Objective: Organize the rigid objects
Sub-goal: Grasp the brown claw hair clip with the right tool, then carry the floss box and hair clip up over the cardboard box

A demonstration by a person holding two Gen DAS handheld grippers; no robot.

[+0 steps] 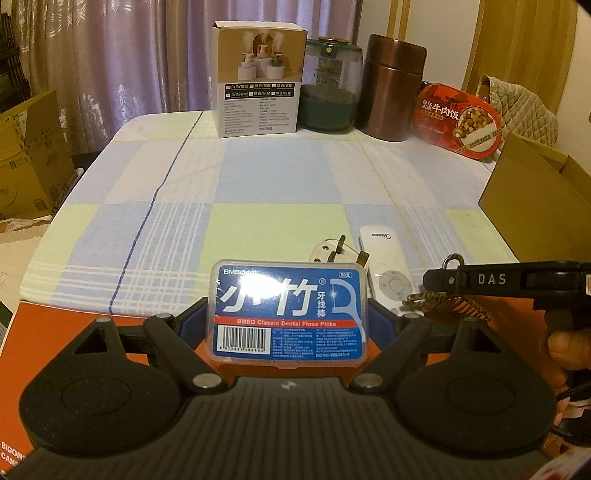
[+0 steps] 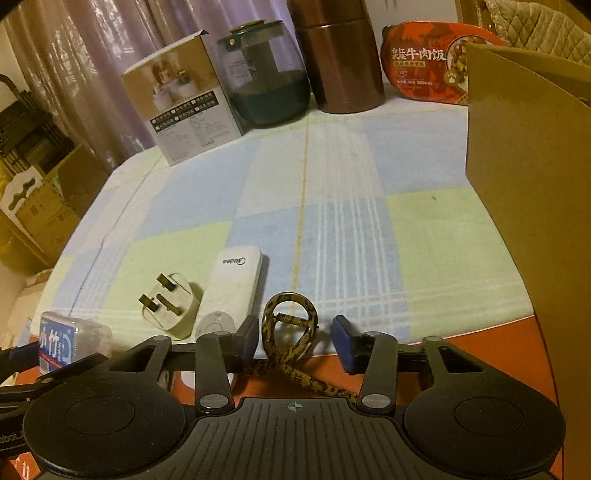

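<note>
Pale lilac patterned curtains (image 1: 110, 55) hang behind table. Table under checked cloth of blue, green, white squares (image 1: 258, 177). Cream wall (image 1: 375, 22) right of curtains, light wooden door frame (image 1: 524, 44) beside it. Brown cardboard boxes (image 1: 26, 155) stacked on floor at left. Dim, warm indoor light.

The floss pick box (image 1: 288, 314) hides the left tongs' (image 1: 288, 321) pads almost wholly, so the contact itself cannot be seen. Just beyond it, the box covers the near parts of the white plug (image 1: 328, 253) and the remote (image 1: 384, 258). Between the right tongs (image 2: 295, 339), the leopard-print clip's (image 2: 290, 332) tail runs under the tongs' body; whether the pads touch it is unclear. The cardboard box (image 2: 532, 184) to their right is cut off by the edge.
</note>
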